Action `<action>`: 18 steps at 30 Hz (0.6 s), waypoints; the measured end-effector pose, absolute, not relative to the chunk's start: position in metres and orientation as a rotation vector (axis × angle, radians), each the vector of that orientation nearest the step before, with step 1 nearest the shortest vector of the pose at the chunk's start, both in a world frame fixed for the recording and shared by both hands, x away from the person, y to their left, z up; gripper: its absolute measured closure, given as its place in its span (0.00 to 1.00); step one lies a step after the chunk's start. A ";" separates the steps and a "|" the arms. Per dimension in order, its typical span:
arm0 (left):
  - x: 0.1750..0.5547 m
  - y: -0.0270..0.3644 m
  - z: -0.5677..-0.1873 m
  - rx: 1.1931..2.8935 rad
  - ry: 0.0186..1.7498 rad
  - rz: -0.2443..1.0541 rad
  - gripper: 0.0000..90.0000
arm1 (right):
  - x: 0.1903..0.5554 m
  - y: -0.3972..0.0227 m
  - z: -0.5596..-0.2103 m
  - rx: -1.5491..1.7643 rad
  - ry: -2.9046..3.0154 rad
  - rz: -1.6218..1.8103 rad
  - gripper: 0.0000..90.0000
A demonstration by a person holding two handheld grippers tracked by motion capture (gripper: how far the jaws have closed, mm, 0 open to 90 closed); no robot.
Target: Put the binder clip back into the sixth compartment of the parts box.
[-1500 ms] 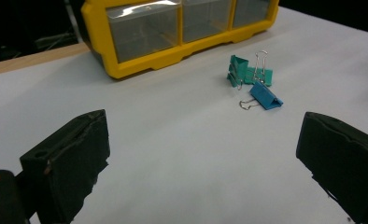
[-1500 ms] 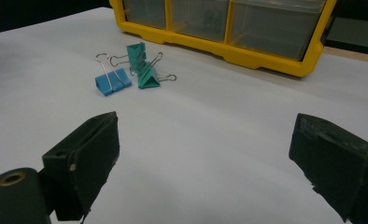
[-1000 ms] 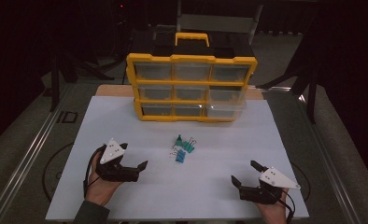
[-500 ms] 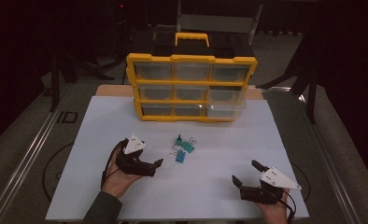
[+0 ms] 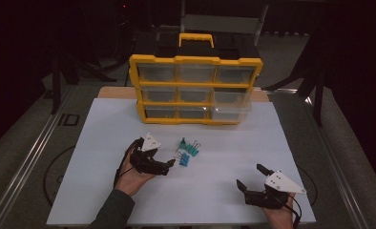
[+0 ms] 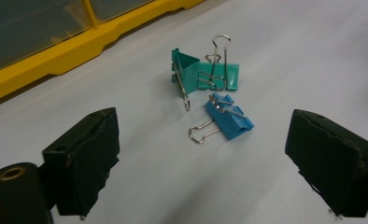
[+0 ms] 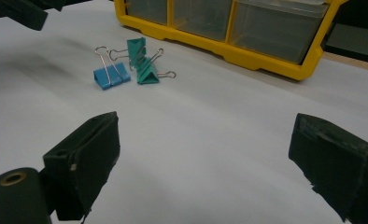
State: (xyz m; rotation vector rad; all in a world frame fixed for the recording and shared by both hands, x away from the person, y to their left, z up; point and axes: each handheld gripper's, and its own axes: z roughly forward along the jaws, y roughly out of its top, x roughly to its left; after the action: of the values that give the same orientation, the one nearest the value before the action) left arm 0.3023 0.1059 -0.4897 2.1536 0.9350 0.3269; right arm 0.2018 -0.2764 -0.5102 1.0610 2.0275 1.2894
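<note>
Blue folded-metal binder clip [image 6: 229, 122], wire loops; left hand-held gripper [image 6: 201, 172] apart, closing slightly.

Left gripper [image 5: 172, 162] held low over the table, pointing right, jaws wide apart and just closing slightly, nothing between them. Right gripper [image 5: 249, 177] low at the near edge, pointing left, jaws spread wide, empty.

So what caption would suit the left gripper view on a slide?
Open left gripper nears a blue binder clip, two green clips behind.
</note>
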 end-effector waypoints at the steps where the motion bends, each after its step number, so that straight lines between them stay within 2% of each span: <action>1: 0.303 0.104 -0.490 2.160 0.934 0.322 0.17 | 0.202 -0.276 -0.510 1.061 2.028 1.291 0.10; 6: 0.309 0.093 -0.497 2.186 0.918 0.276 0.20 | 0.202 -0.276 -0.510 1.060 2.029 1.286 0.10; 18: 0.324 0.077 -0.511 2.219 0.917 0.156 0.52 | 0.201 -0.276 -0.510 1.056 2.029 1.283 0.10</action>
State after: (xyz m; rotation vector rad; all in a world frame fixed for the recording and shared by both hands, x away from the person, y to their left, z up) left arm 0.3237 0.0774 -0.5107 2.2190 0.9172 0.1556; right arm 0.2013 -0.2762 -0.5100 1.0555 2.0289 1.2829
